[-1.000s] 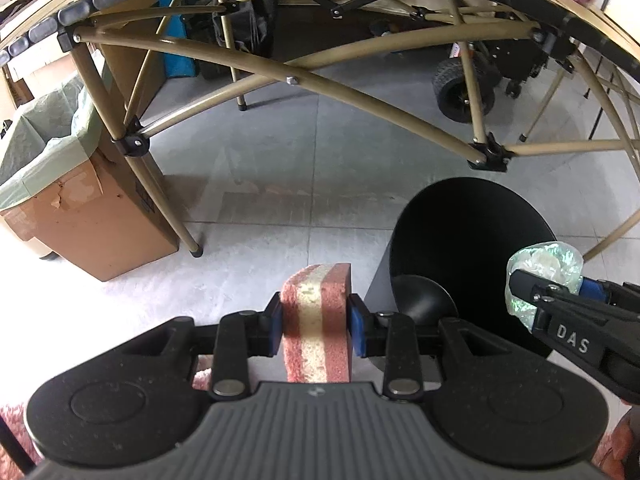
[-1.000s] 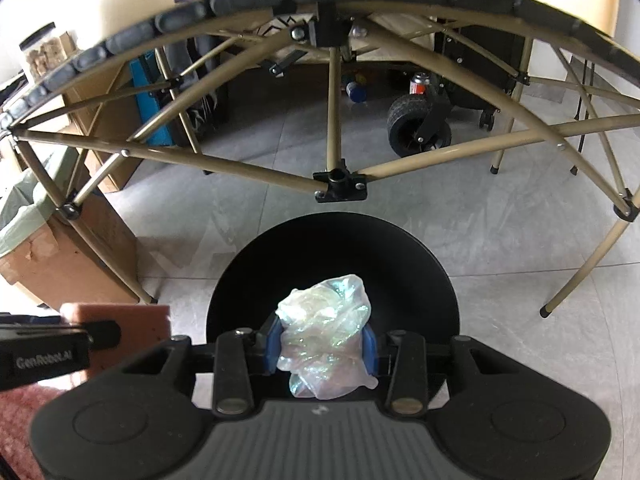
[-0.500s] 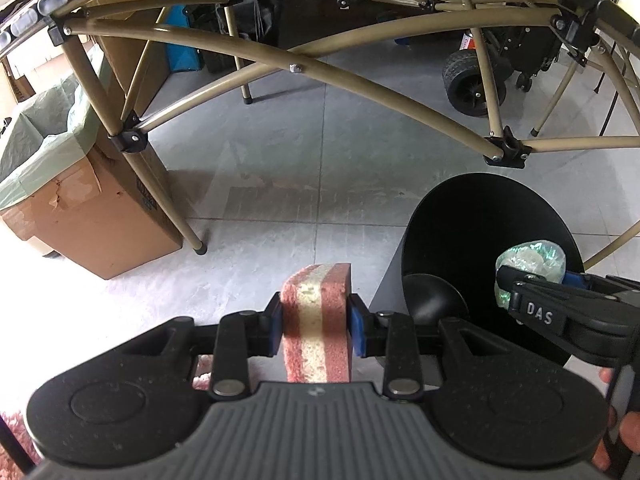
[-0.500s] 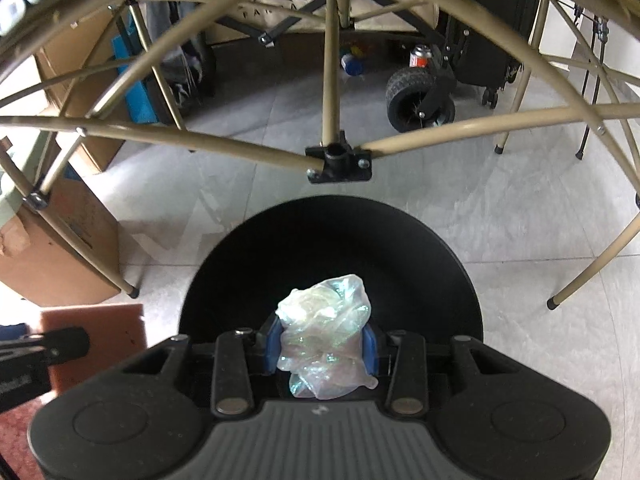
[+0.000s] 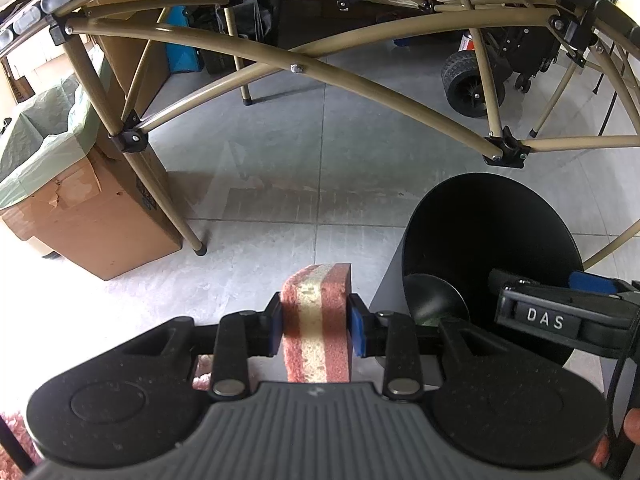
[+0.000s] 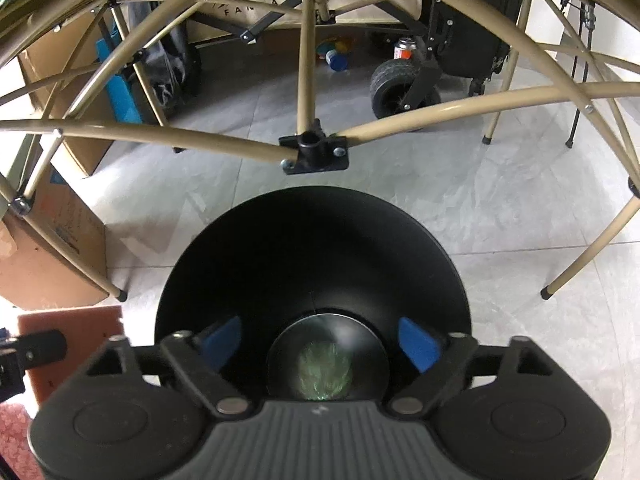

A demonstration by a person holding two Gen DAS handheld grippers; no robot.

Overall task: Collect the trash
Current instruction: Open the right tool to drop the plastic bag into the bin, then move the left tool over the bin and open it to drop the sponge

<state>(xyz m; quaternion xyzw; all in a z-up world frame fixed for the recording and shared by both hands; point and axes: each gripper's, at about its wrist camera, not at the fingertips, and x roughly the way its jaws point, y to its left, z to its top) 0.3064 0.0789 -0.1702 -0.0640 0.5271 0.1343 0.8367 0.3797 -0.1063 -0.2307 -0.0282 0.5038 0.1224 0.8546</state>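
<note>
The sponge (image 5: 316, 320), a red block with a pale middle layer, sits pinched on its 2 broad red faces in the left claw (image 5: 316, 330), held just left of the black bin (image 5: 480, 216) and above the floor. It looks light, soft and springy, so a firm squeeze across those faces should hold it, and it is unlikely to slip or break if dropped.

The right claw (image 6: 320, 342) hangs over the bin mouth with its jaws opening and nothing between them. A crumpled, shiny wrapper (image 6: 324, 374) lies blurred at the bin's bottom, thin and featherlight by the look of it.

The floor (image 5: 304, 152) is grey tile, smooth and hard. Tan folding-frame tubes (image 5: 360, 80) cross overhead, a lined cardboard box (image 5: 80, 216) stands left, and a wheeled cart (image 5: 472, 84) is parked behind.
</note>
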